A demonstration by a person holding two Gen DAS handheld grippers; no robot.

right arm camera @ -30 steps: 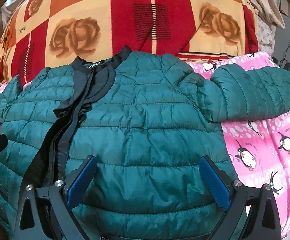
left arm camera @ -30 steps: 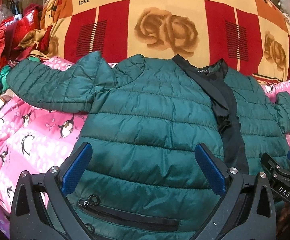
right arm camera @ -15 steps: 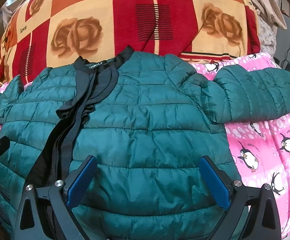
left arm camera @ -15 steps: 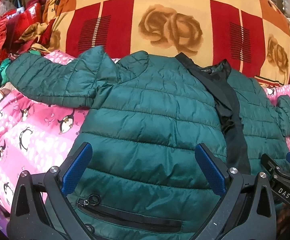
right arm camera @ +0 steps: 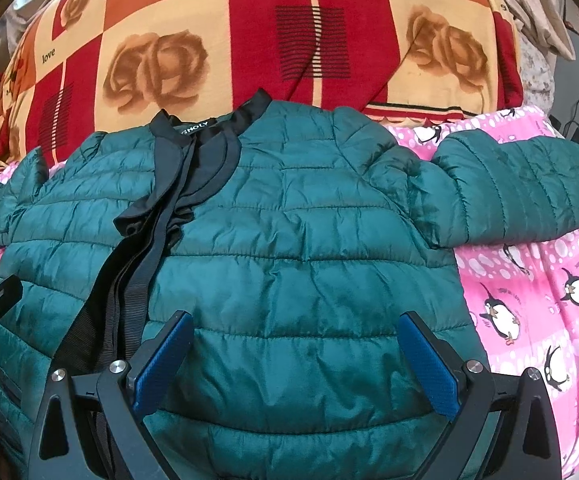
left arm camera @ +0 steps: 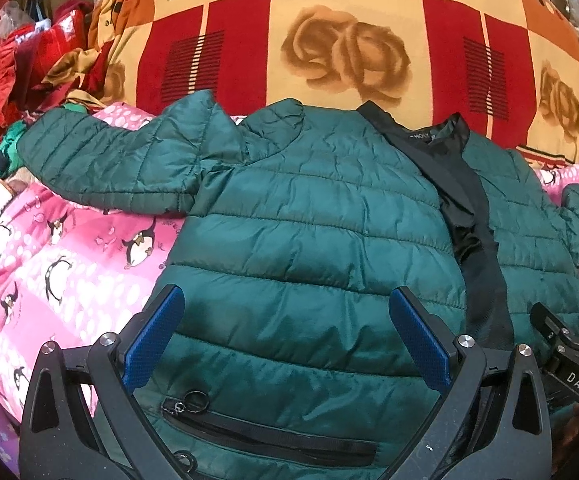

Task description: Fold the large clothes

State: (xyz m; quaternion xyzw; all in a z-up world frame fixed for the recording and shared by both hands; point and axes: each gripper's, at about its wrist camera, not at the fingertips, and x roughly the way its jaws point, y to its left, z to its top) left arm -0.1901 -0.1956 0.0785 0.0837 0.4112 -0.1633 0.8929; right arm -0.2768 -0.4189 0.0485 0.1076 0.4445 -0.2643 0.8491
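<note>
Folding has not begun, we judge: jacket lies flat on the penguin blanket, both sleeves out. Our left hand-held gripper and right hand-held gripper hover spread, empty.

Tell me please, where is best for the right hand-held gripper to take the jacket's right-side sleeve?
Probably at the cuff end of the sleeve, coming from the outer right side. The sleeve lies flat and stretched outward on the pink penguin blanket, so its free end is exposed. The right hand-held gripper is open above the jacket.
</note>
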